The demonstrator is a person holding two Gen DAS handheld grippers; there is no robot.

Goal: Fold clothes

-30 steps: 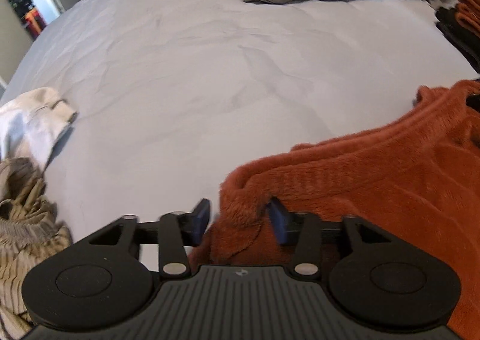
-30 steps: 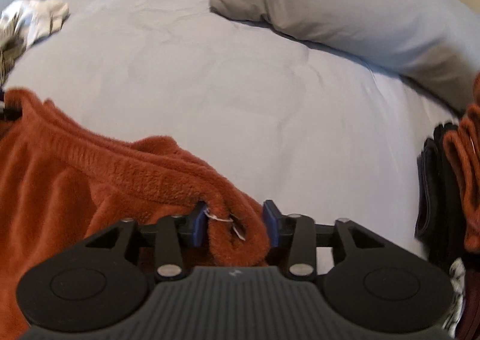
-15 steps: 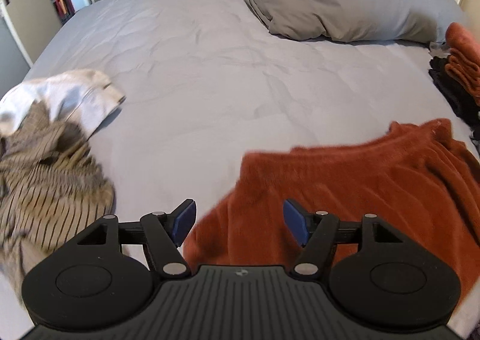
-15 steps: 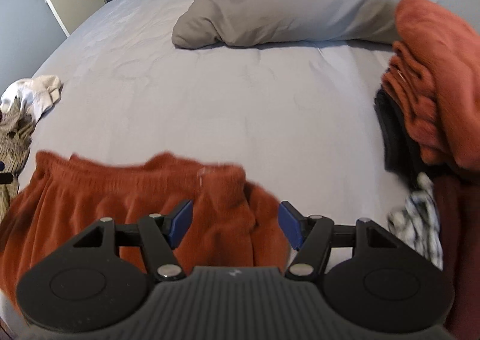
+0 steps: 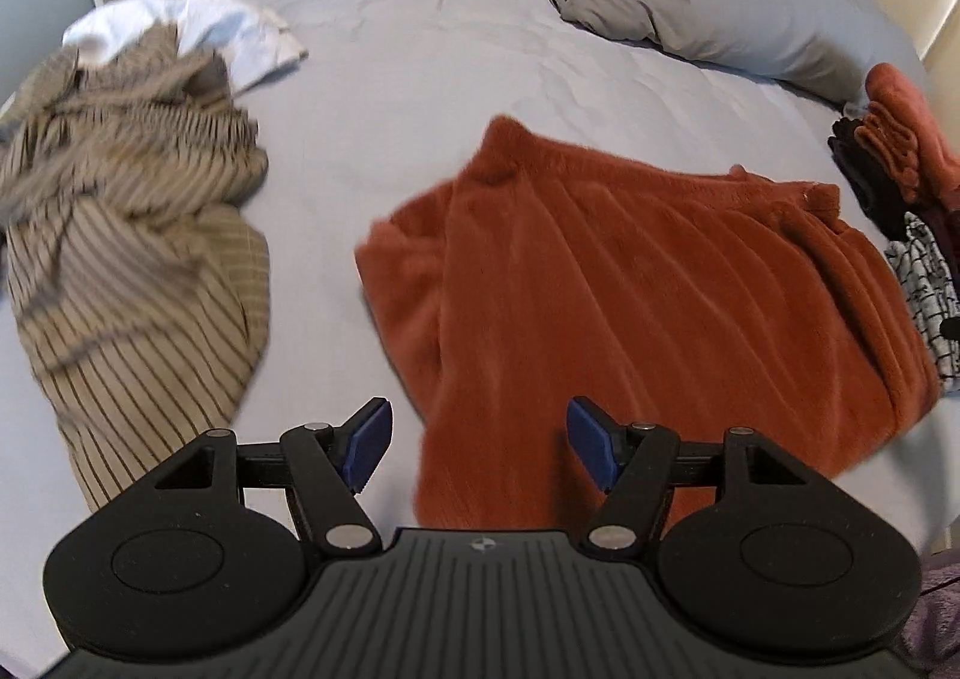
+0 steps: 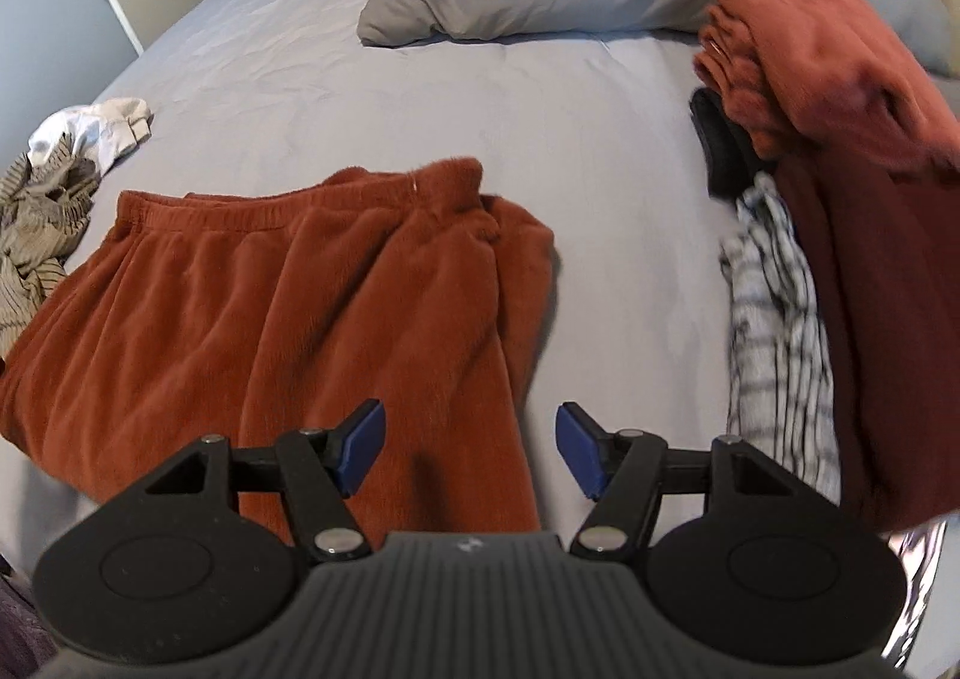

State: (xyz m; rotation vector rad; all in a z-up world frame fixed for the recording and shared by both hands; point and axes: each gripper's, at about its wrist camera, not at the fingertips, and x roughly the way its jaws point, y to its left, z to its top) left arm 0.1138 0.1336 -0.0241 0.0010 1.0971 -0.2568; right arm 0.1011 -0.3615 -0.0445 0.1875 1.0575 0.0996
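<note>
The rust-orange fleece pants (image 5: 630,271) lie spread flat on the grey bed (image 5: 420,49), near its front edge. Both the left hand-held gripper (image 5: 480,448) and right hand-held gripper (image 6: 468,448) hover above them, released and grasping nothing. A striped beige garment (image 5: 132,235) lies to the left, a clothes pile (image 6: 840,169) to the right

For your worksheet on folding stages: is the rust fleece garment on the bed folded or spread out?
Spread out, not yet neatly folded: the rust fleece garment lies flat on the grey bedsheet, elastic waistband showing, one side edge lapped under.
</note>
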